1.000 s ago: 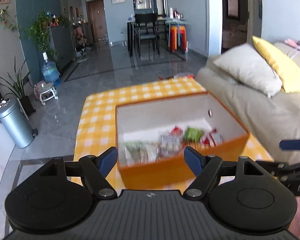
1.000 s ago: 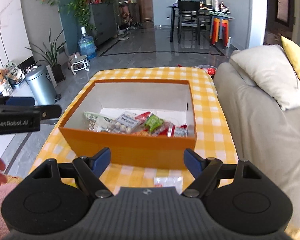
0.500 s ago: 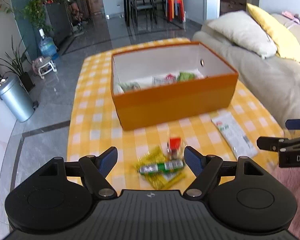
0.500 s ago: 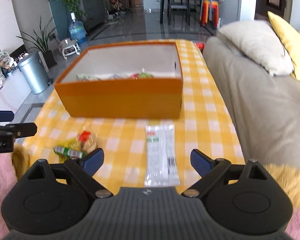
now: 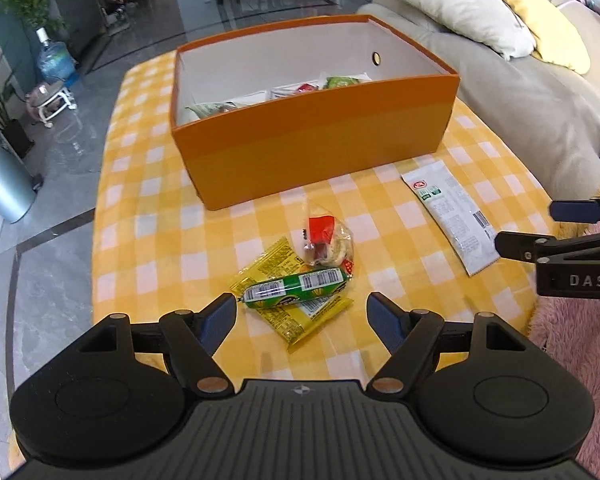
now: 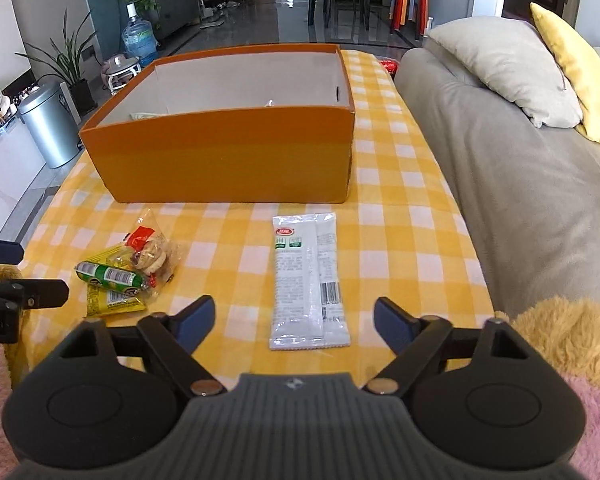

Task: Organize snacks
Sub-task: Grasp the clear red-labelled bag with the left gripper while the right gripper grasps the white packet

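Snacks are split right now: some already sit in the orange box (image 5: 312,148), while four lie loose on the checked worktop (image 5: 148,216) in front of it. A second ago we were looking down into the box; now both views have dropped to the near edge, so we reckon we're lining up the next picks. Our left hand-held gripper (image 5: 300,312) tilts steeply down, jaws spread and empty, over the green sausage stick (image 5: 296,289) lying across the yellow packet (image 5: 296,316), with the clear red-topped bag (image 5: 326,240) touching them. Our right hand-held gripper (image 6: 290,320) has just narrowed a bit but is open, hanging over the near end of the white sachet (image 6: 306,280), not touching.
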`<action>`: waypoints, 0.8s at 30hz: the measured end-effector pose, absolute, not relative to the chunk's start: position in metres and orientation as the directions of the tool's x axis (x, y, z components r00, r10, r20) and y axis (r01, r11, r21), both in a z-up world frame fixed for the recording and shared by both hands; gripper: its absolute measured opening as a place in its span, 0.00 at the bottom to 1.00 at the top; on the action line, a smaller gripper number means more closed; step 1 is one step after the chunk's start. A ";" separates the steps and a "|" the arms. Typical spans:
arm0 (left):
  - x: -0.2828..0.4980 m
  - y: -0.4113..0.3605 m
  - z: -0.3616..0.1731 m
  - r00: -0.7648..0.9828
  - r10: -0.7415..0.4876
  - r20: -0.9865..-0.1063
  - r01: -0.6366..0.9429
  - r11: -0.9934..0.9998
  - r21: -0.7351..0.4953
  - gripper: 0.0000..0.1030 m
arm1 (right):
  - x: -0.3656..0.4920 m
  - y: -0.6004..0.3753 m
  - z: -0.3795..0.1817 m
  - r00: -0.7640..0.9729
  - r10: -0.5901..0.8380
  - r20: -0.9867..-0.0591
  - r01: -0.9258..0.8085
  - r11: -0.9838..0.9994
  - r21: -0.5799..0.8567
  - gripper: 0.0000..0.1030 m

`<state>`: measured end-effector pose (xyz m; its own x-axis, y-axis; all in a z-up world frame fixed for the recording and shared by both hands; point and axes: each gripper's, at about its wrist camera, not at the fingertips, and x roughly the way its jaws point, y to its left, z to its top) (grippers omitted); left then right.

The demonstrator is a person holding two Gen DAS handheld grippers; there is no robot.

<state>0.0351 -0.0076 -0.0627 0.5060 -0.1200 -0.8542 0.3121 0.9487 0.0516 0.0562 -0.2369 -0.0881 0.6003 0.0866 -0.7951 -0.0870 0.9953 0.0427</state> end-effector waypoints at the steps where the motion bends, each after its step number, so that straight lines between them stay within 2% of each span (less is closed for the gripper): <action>1: 0.038 -0.008 -0.064 0.502 -0.126 -0.856 0.316 0.948 0.045 0.85 | 0.058 -0.236 -0.090 0.596 0.089 -0.798 -0.091 0.995 0.043 0.75; 7: 0.057 -0.010 -0.074 0.471 -0.151 -0.869 0.347 0.938 0.025 0.84 | 0.071 -0.231 -0.100 0.588 0.100 -0.803 -0.110 0.993 0.043 0.72; 11: 0.066 -0.015 -0.080 0.447 -0.179 -0.876 0.394 0.919 0.013 0.84 | 0.081 -0.231 -0.108 0.577 0.093 -0.811 -0.103 0.994 0.040 0.64; 19: 0.089 -0.029 -0.093 0.432 -0.219 -0.875 0.369 0.928 -0.051 0.75 | 0.102 -0.235 -0.127 0.568 0.081 -0.819 -0.086 0.996 0.039 0.63; 21: 0.093 -0.033 -0.097 0.438 -0.212 -0.874 0.364 0.930 -0.044 0.71 | 0.107 -0.237 -0.132 0.566 0.078 -0.821 -0.081 0.996 0.039 0.63; 24: 0.100 -0.037 -0.103 0.441 -0.189 -0.877 0.350 0.936 -0.025 0.71 | 0.113 -0.235 -0.139 0.576 0.068 -0.815 -0.092 0.996 0.018 0.63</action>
<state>0.0996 -0.0371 -0.1030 0.4413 -0.1888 -0.8773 0.3502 0.9363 -0.0253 0.1127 -0.2353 -0.1389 0.5755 0.0680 -0.8149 -0.0923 0.9956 0.0178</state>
